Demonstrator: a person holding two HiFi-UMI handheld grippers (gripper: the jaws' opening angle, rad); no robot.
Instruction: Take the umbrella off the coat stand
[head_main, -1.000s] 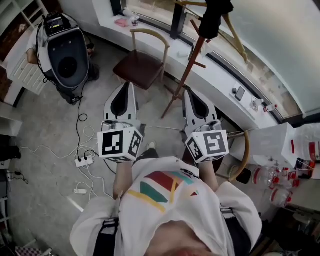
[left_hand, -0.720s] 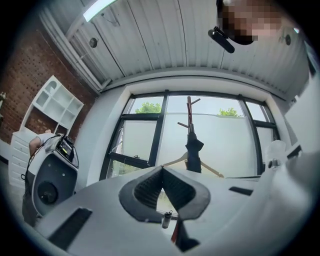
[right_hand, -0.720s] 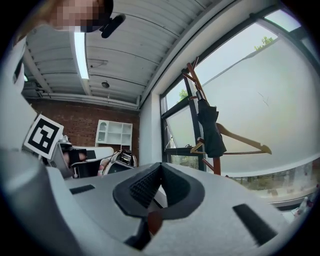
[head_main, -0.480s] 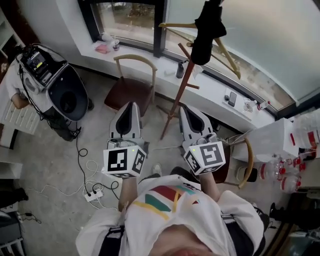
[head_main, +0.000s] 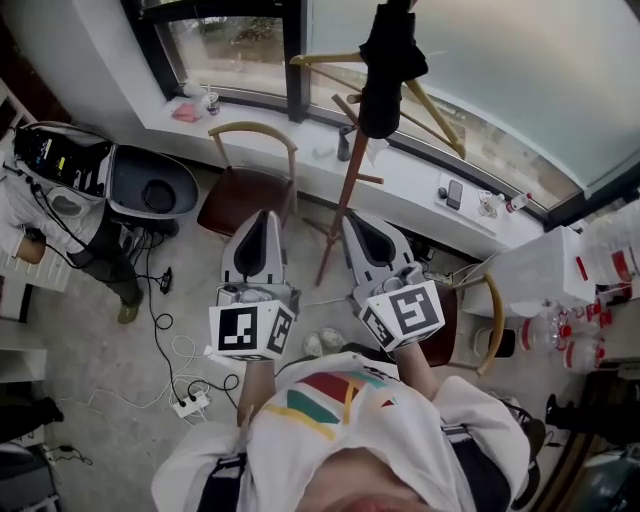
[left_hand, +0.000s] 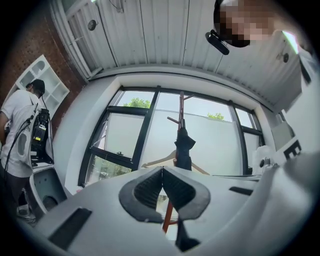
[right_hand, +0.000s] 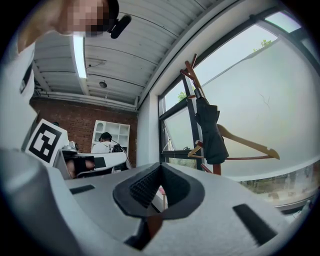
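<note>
The left gripper (left_hand: 162, 172) has its jaws closed pad to pad with nothing between them. The right gripper (right_hand: 160, 167) is likewise fully closed and empty. Both are held side by side in front of the person, pointing toward the coat stand (head_main: 347, 205) without touching it. The umbrella (head_main: 383, 62), black and folded, hangs near the top of the stand, beside a wooden hanger (head_main: 438, 121), clear of both grippers. A chair (head_main: 245, 190) stands left of the stand's base, below the window sill (head_main: 405, 175).
</note>
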